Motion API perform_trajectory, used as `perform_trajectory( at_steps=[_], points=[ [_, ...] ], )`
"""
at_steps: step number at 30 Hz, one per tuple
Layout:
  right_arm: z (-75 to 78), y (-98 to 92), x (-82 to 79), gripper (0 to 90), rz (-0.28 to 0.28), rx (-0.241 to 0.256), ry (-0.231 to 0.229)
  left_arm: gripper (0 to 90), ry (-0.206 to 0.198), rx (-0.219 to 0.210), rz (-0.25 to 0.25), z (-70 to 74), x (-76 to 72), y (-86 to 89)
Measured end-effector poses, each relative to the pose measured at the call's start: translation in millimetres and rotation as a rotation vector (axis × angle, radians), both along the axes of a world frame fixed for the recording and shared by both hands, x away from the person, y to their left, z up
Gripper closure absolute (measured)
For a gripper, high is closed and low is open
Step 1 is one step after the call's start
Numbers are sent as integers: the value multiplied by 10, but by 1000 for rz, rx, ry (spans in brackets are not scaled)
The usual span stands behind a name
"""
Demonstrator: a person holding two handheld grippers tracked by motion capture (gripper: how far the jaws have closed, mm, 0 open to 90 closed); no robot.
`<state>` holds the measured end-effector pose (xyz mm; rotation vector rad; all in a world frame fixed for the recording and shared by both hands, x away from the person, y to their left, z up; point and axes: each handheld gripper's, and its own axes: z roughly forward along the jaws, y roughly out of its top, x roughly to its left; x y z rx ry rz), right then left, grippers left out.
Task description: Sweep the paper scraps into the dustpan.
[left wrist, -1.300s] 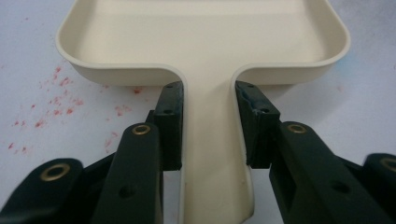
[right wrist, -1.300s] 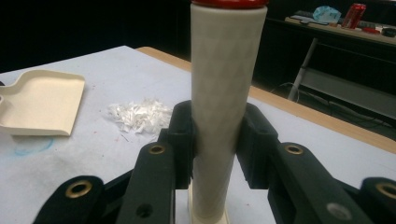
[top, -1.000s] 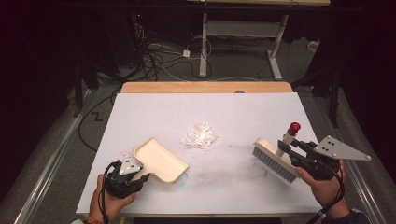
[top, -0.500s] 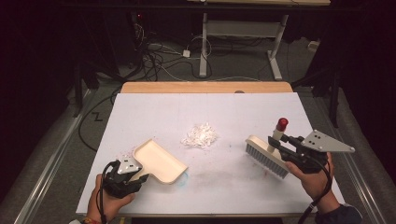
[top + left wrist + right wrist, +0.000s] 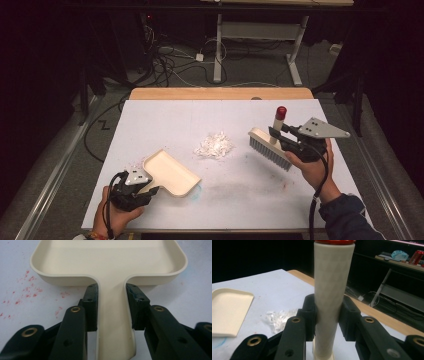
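A cream dustpan (image 5: 170, 172) lies flat on the white table (image 5: 175, 120) at the front left. My left gripper (image 5: 145, 190) is shut on its handle; in the left gripper view the jaws clamp both sides of the handle (image 5: 111, 322), with the pan (image 5: 110, 262) beyond. A small pile of white paper scraps (image 5: 215, 146) sits mid-table. To its right my right gripper (image 5: 280, 135) is shut on the cream, red-capped handle (image 5: 332, 290) of a brush (image 5: 270, 147), bristles down just above the table. The right gripper view shows the scraps (image 5: 278, 317) and the dustpan (image 5: 227, 310) to the left.
A wooden board (image 5: 220, 93) edges the table's far side. Red specks (image 5: 27, 287) and a blue smudge (image 5: 197, 190) mark the surface near the dustpan. Cables (image 5: 165, 60) and a desk frame (image 5: 295, 50) lie on the floor beyond.
My right gripper has carried the brush left and away from the front edge, closer to the scrap pile. The left gripper and dustpan have barely moved.
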<state>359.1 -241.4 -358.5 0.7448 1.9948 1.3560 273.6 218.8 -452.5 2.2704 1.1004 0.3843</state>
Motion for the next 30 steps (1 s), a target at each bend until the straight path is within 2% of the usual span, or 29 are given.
perform_trajectory(
  at_steps=[1, 4, 5, 7, 10, 12, 13, 18, 21, 24, 25, 28, 30],
  points=[
    [4, 75, 103, 707, -3, -4, -3, 635, 6, 4, -1, 2, 9, 1],
    [9, 122, 185, 707, -14, -3, -8, 635, 4, 2, -3, 1, 14, -4],
    [18, 169, 293, 707, -30, 0, -11, 634, 8, -4, -3, 0, 22, 2],
    [22, 208, 378, 707, -34, 14, -5, 635, 12, -8, -4, -1, 29, 8],
    [19, 317, 526, 708, -39, 10, -6, 635, 13, -10, -5, -2, 61, -15],
    [13, 347, 561, 707, -44, 10, -6, 635, 12, -8, -7, -2, 70, -26],
    [-15, 431, 671, 708, -53, 14, -1, 634, 14, -2, -15, 3, 82, -36],
    [-119, 606, 882, 708, -74, 26, 8, 635, 22, -3, -20, -5, 129, -70],
    [-186, 693, 982, 708, -97, 49, 13, 634, 25, -1, -24, -5, 148, -82],
    [-226, 747, 1033, 708, -110, 49, 5, 635, 25, 4, -27, -8, 168, -103],
    [-265, 808, 1079, 708, -117, 44, 16, 635, 28, 8, -30, -6, 189, -126],
    [-315, 871, 1103, 708, -111, 39, 21, 635, 31, 15, -39, -8, 222, -153],
    [-335, 918, 1095, 708, -90, 53, 28, 635, 32, 20, -41, -12, 241, -173]
  ],
)
